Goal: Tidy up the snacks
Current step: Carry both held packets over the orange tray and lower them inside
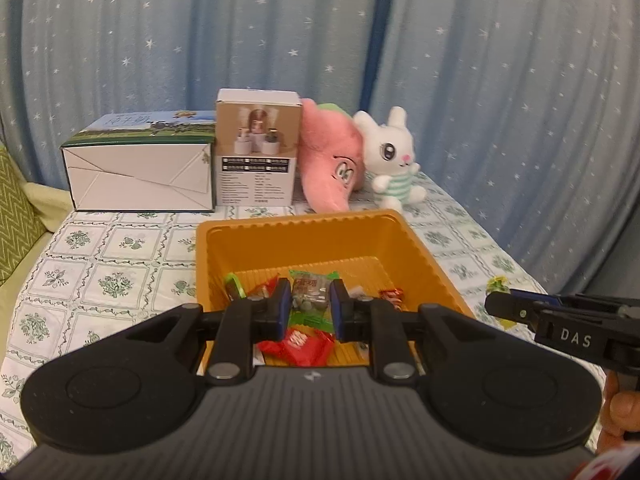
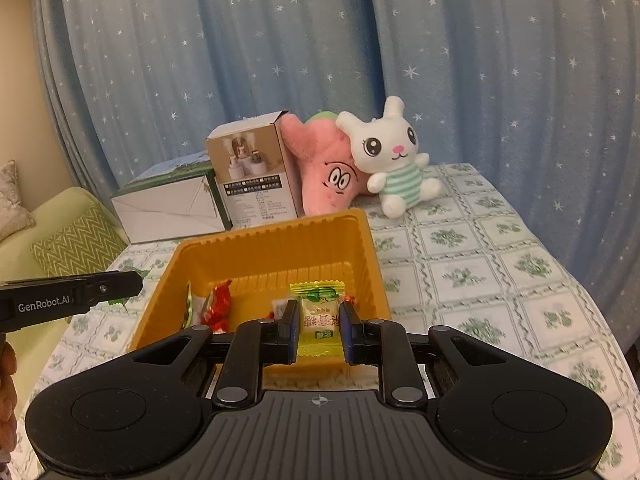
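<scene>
My left gripper point(image 1: 310, 300) is shut on a green-wrapped snack point(image 1: 308, 282), held over the near part of the orange tray point(image 1: 300, 222). Several packets lie in the tray, among them a red one point(image 1: 296, 346). My right gripper point(image 2: 320, 314) is shut on a yellow-green candy packet point(image 2: 320, 320), also over the orange tray point(image 2: 272, 232) near its front wall. A red packet point(image 2: 218, 306) lies at the tray's left side. Each gripper shows in the other's view: the right gripper point(image 1: 494, 304) at the tray's right, the left gripper point(image 2: 138, 282) at its left.
Behind the tray stand a white-and-green carton point(image 1: 140, 176), a small brown box point(image 1: 258, 152), a pink plush point(image 1: 332, 160) and a white bunny plush point(image 1: 394, 156). A sofa with a green cushion point(image 1: 16, 208) is left of the table. A blue starred curtain hangs behind.
</scene>
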